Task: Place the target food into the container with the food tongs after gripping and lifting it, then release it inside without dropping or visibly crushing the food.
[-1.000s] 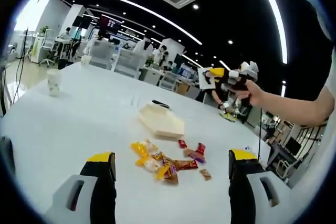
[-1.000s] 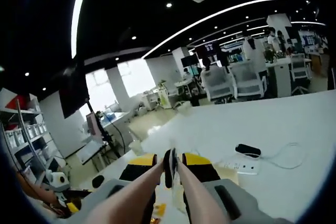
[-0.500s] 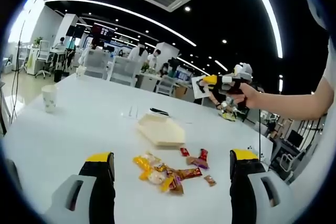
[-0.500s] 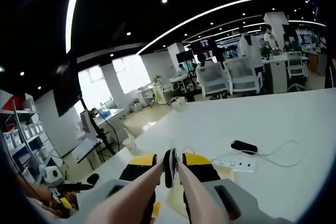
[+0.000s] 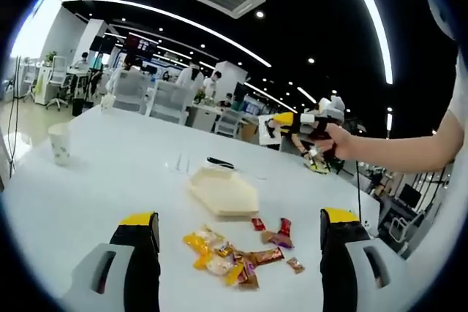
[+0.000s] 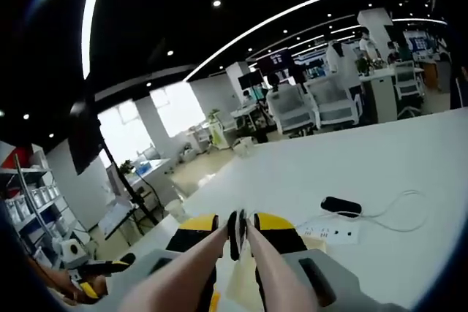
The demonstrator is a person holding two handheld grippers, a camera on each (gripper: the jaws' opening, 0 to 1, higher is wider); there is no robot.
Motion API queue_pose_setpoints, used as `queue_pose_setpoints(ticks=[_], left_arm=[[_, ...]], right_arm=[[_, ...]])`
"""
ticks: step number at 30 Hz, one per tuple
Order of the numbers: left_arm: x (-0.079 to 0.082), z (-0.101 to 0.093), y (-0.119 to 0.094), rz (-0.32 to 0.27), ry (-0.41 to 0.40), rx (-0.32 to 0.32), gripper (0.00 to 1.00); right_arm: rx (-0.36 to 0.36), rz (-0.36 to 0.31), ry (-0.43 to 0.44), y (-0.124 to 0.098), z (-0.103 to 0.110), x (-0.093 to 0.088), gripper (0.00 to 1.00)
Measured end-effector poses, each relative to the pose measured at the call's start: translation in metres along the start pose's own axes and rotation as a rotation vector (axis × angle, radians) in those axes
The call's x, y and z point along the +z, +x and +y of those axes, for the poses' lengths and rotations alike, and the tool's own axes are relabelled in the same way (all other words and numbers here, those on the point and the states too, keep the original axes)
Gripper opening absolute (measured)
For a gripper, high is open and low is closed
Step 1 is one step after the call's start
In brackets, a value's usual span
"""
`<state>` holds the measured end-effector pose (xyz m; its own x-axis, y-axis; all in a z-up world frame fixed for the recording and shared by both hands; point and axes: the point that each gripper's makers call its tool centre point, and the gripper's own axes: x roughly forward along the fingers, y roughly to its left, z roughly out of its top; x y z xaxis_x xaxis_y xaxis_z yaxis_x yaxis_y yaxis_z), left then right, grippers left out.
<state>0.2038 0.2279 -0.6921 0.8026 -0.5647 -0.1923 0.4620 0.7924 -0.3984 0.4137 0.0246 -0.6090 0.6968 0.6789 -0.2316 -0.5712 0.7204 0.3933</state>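
In the left gripper view a beige container [image 5: 223,192] lies on the white table [image 5: 102,188], and a pile of wrapped candies [image 5: 232,252] sits just in front of it. My left gripper [image 5: 238,218] hovers open above the near side of the pile, holding nothing. A hand holds my right gripper [image 5: 301,120] in the air beyond the container. In the right gripper view, my right gripper [image 6: 235,226] is shut on the pale food tongs [image 6: 263,272], whose two arms run up between the jaws. No food is between the tongs.
A paper cup [image 5: 58,142] stands at the table's far left, and a small black object [image 5: 219,162] lies behind the container. A white power strip [image 6: 336,234] and a black device [image 6: 341,207] with a cable lie on the table. Office chairs and desks stand beyond.
My right gripper has drifted a little to the left and towards the table in the left gripper view. Both views shifted slightly. Nothing was picked up or let go.
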Motion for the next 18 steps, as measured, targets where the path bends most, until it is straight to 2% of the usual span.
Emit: queue_pose_setpoints(ticks=[8, 18], left_arm=[[0.001, 0.012, -0.002, 0.005, -0.007, 0.036, 0.91], [0.008, 0.013, -0.005, -0.007, 0.005, 0.054, 0.9]], right_arm=[[-0.007, -0.013, 0.018, 0.012, -0.008, 0.005, 0.18], [0.0, -0.023, 0.02, 0.019, -0.004, 0.007, 0.18]])
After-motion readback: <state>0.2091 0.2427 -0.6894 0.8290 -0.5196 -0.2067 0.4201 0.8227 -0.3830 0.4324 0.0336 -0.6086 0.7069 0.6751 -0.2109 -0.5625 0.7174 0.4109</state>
